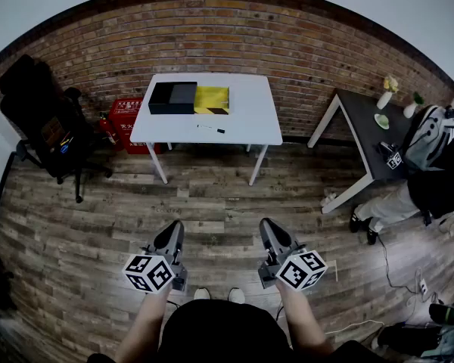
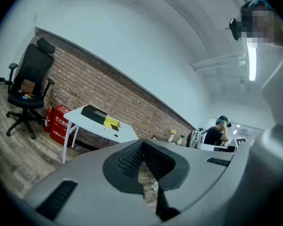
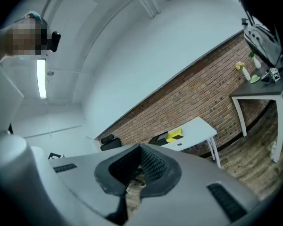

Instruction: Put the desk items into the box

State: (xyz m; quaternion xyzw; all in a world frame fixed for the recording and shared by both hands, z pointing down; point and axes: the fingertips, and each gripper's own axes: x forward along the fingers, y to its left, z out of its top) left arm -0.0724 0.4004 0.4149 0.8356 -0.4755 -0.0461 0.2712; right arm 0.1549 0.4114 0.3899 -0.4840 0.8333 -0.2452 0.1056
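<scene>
Standing well back from the white table, the person holds both grippers out low over the wood floor, nowhere near the desk stuff. The left gripper has its jaws pinched together with nothing between them, and in the left gripper view the ribbed pads meet at the tip. Same deal with the right gripper: jaws closed tight and empty.

The task items are all up on that table against the brick wall. There's a black box with a yellow piece touching its right side. Honestly I can't tell whether that's part of the box or a separate thing, and the inside of the box isn't visible from here. A thin dark pen-like thing lies on the tabletop in front of them, too small to identify properly.

Off to the left is a black office chair, with something lying on its seat that I can't make out. A red case sits on the floor, partly behind the table's left edge. On the right, a dark table holds a couple of small vases, and a seated person is cut off by the frame edge.
</scene>
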